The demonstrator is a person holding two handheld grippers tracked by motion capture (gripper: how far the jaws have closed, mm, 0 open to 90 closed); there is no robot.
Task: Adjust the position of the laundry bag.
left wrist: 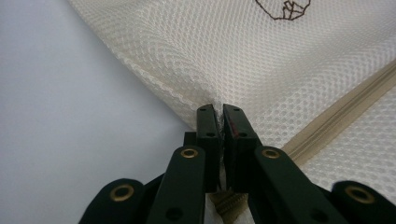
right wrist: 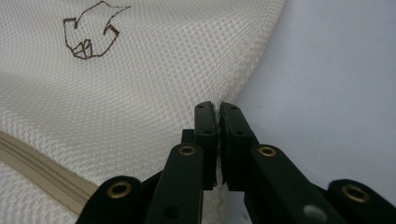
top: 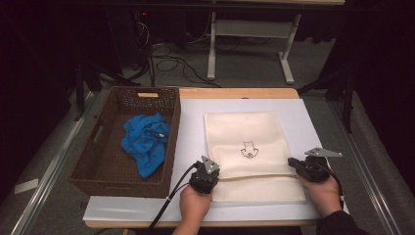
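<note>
From the high view, a wooden table (top: 235,93) stood in a dark room, and a white sheet (top: 191,147) covered most of its top. A grey floor lay behind it, with black cables (top: 171,63) and the white legs of another table (top: 249,49). A brown woven basket (top: 105,166) sat on the left part of the table, and a blue cloth (top: 146,139) lay bunched up inside it. Right beside the basket, in the middle of the white sheet, lay a cream mesh bag (top: 249,132) with a small drawing (top: 248,150) on it. The left gripper (top: 209,166) was at the bag's left edge and the right gripper (top: 293,162) was at its right edge. A hand held each one from the bottom of the picture.

In the left gripper view, the left gripper (left wrist: 218,112) had its two black jaws pressed together. A bit of the mesh bag (left wrist: 261,60) edge was pinched between them. A tan zipper (left wrist: 345,107) ran across the bag to the right, and the white sheet (left wrist: 70,121) lay on the left.

In the right gripper view, the right gripper (right wrist: 217,108) also had its jaws squeezed together on the edge of the mesh bag (right wrist: 154,74). The drawing (right wrist: 91,30) was at the top left, the zipper (right wrist: 42,168) at the bottom left, and the white sheet (right wrist: 336,84) on the right.
</note>
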